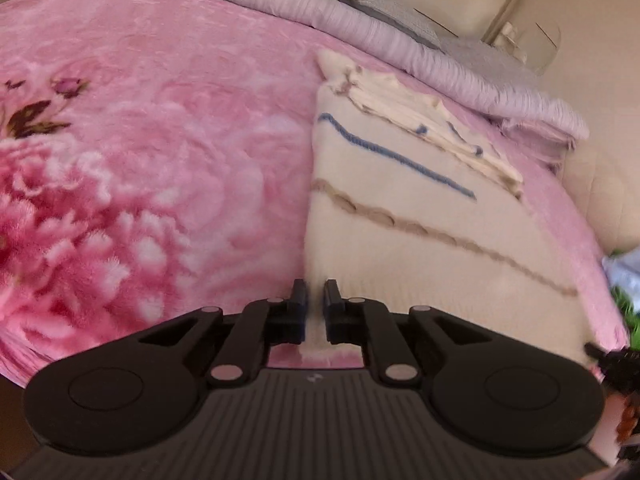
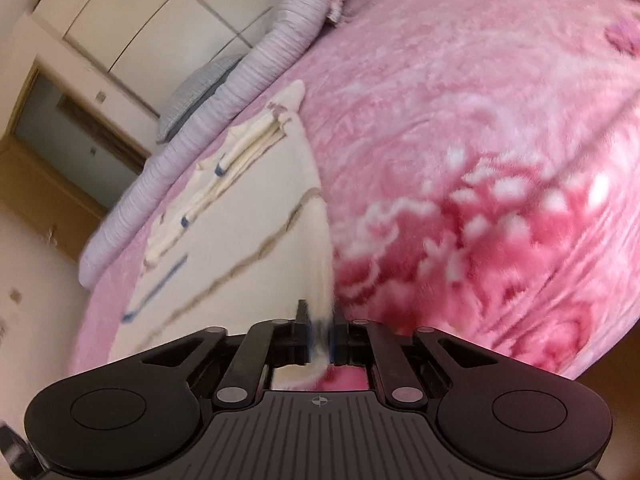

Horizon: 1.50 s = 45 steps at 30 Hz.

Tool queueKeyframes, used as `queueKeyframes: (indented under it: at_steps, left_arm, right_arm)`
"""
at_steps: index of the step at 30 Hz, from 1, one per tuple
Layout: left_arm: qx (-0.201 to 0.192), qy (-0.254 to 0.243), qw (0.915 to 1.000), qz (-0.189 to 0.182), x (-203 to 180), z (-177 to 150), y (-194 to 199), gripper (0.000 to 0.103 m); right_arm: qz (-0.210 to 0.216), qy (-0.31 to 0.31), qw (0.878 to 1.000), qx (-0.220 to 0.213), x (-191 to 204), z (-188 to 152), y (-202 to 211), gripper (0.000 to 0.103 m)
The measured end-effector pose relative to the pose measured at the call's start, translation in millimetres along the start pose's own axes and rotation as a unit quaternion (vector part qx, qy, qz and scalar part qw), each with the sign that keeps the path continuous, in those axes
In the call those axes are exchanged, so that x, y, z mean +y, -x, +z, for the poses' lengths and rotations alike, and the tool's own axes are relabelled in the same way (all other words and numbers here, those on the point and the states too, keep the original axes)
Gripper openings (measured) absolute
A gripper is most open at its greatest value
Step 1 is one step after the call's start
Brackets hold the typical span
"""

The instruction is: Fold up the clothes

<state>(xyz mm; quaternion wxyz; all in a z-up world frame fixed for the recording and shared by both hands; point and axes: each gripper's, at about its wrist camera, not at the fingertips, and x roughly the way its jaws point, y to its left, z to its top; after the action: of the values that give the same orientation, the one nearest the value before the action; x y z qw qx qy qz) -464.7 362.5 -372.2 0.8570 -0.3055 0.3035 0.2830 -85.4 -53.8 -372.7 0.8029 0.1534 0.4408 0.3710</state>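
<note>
Your left gripper (image 1: 316, 300) and right gripper (image 2: 320, 328) each pinched the cream sweater's (image 1: 420, 216) edge over the pink blanket (image 1: 168, 152).

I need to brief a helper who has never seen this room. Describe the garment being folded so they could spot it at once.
Start at the bed's big pink floral blanket. On it, below the rolled lilac quilt, lies a cream knitted garment, with both claws shut on its near edge. Its one blue line and one wavy tan line set it apart from the pink around it.
</note>
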Motion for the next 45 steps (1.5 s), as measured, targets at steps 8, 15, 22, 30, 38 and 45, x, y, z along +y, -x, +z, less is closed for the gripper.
queueKeyframes:
  at_steps: [8,15,22,30,38,45]
  left_arm:
    - [0.001,-0.163,0.9793,0.12,-90.6,-10.1,29.6,0.022]
    - [0.005,-0.206,0.9744,0.091,-137.8,-26.9,27.4,0.024]
    - [-0.003,-0.22,0.9737,0.061,-155.1,-28.1,32.0,0.024]
    - [-0.047,-0.384,0.9213,-0.037,-210.8,-66.3,18.1,0.024]
    - [-0.061,-0.548,0.8337,-0.025,-262.9,-110.9,-34.1,0.024]
    - [-0.074,-0.636,0.7682,-0.004,-278.0,-140.2,-57.8,0.027]
  right_arm:
    - [-0.098,0.168,0.98,-0.04,45.6,-30.1,43.8,0.034]
    - [-0.094,0.204,0.973,-0.051,67.8,-51.9,48.8,0.035]
    - [-0.082,0.202,0.973,-0.069,72.7,-48.2,59.1,0.035]
    - [-0.101,0.376,0.915,-0.102,86.3,-61.8,58.3,0.035]
    - [-0.157,0.596,0.784,-0.066,86.4,-99.4,7.9,0.035]
    - [-0.177,0.674,0.715,-0.055,68.7,-116.8,-21.4,0.035]
